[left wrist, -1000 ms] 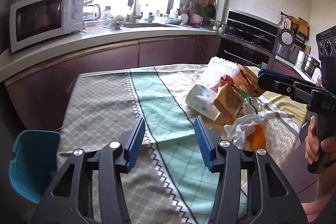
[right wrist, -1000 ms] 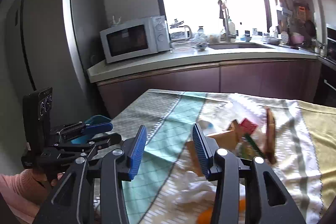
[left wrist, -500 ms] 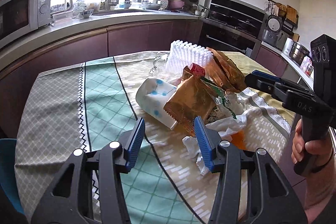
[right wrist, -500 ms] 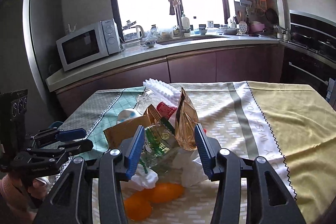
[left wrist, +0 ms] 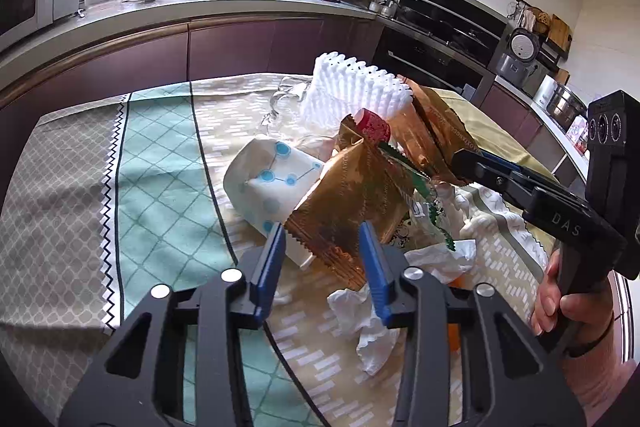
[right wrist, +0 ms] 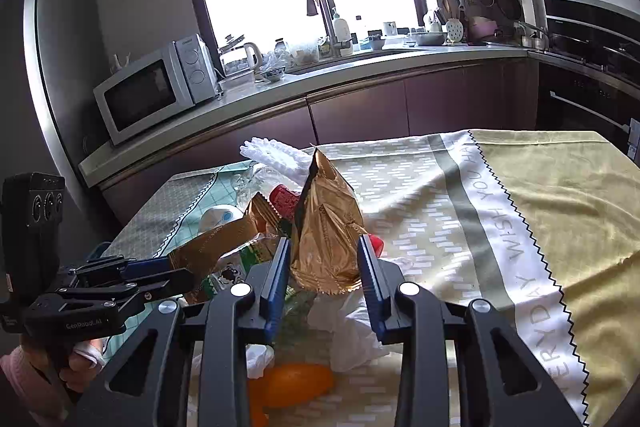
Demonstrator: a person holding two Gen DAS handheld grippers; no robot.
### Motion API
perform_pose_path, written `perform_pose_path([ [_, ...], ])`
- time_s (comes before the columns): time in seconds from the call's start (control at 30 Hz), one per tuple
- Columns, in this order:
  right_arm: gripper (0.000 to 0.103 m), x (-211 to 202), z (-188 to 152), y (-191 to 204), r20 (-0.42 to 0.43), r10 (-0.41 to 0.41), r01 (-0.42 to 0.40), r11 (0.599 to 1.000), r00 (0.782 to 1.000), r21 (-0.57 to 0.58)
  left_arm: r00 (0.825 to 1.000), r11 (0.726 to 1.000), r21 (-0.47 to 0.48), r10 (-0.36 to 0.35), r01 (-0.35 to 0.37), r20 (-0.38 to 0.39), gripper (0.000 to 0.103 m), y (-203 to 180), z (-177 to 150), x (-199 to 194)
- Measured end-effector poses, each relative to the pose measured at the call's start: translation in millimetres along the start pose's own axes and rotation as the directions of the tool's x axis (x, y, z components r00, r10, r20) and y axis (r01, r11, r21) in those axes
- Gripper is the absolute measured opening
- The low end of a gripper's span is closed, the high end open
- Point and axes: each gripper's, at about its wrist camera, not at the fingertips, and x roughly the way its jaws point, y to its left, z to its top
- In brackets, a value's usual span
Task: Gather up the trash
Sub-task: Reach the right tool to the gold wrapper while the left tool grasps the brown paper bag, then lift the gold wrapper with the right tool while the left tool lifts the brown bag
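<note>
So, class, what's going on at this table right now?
A person is clearing a trash pile off the tablecloth, one hand-held gripper per hand. The left hand-held gripper and right hand-held gripper each straddle a gold wrapper, left, right. Both jaws have just been closing; neither clearly pinches yet.

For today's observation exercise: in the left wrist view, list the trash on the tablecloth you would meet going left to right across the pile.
Paper cup with blue dots → gold foil wrapper → crumpled white tissue.
</note>
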Motion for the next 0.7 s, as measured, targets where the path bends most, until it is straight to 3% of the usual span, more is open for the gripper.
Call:
perform_pose_path([
  [0.2, 0.006, -1, -2, -10, -0.006, 0.003, -0.003, 1.0, 1.0, 0.03, 1.0, 1.0, 0.007, -0.03, 0.03, -0.005, 0.018, -7, 0, 1],
  [0.4, 0.003, -13, 1, -17, 0.038, -0.013, 0.011, 0.999, 0.999, 0.046, 0.998, 0.998, 0.014, -0.056, 0.056, 0.012, 0.007, -11, -1, -5],
  [0.7, 0.002, -41, 13, -17, 0.109, -0.001, -0.003, 0.999, 0.994, 0.041, 0.994, 0.997, 0.048, -0.056, 0.052, 0.094, 0.004, -18, 7, -37],
])
